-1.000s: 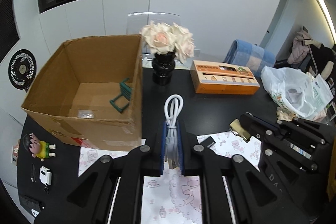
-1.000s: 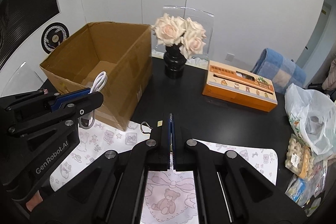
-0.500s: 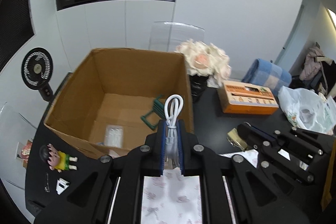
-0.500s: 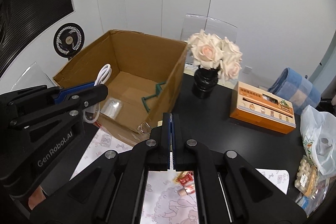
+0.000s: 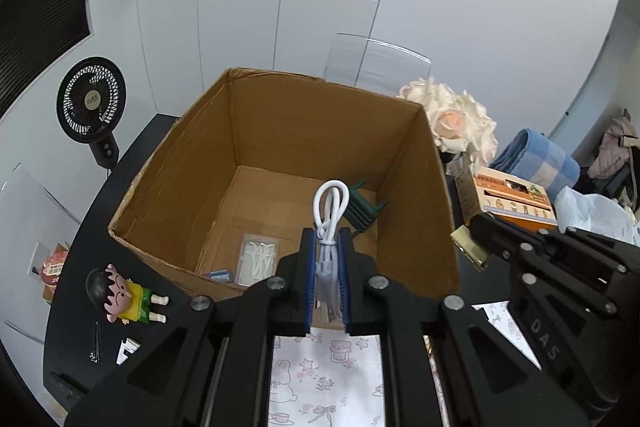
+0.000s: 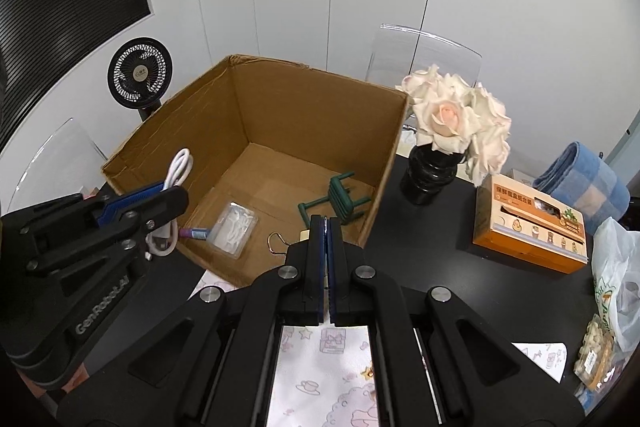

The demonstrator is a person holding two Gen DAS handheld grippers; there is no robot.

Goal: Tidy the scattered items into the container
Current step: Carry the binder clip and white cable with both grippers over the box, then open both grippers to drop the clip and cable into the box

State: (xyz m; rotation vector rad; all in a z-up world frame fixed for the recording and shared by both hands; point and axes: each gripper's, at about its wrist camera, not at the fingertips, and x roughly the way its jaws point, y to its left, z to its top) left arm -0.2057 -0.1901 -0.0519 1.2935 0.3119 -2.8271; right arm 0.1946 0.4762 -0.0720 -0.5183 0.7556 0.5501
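Cardboard first: in the left wrist view the open brown cardboard box (image 5: 280,131) fills the middle, w/ a dark green plastic rack (image 5: 362,209), a clear plastic packet of white picks (image 5: 258,257) and a small blue-ended item (image 5: 220,275) already on its floor. The left gripper (image 5: 327,247) is clamped narrow on a coiled white charging cable (image 5: 330,205), held up over the near wall of the box. Risk, prob: if it's let go too early the cable could be dropped on the near rim and slide back out onto the black table (image 5: 100,211). A cartoon boy figurine (image 5: 124,297) and small metal bits are seen left of the box, not yet packed.

Right wrist view: the right gripper (image 6: 326,227) is pinched fully together; a thin wire hook (image 6: 276,241) and a brass-ish clip peek out just beside the tips, but whether they're actually gripped can't be told. The black vase of cream roses (image 6: 430,175) stands just beside the box's right wall and could be knocked by a wide swing. An orange carton (image 6: 532,227) and a white plastic bag (image 6: 616,279) sit further right, well apart.
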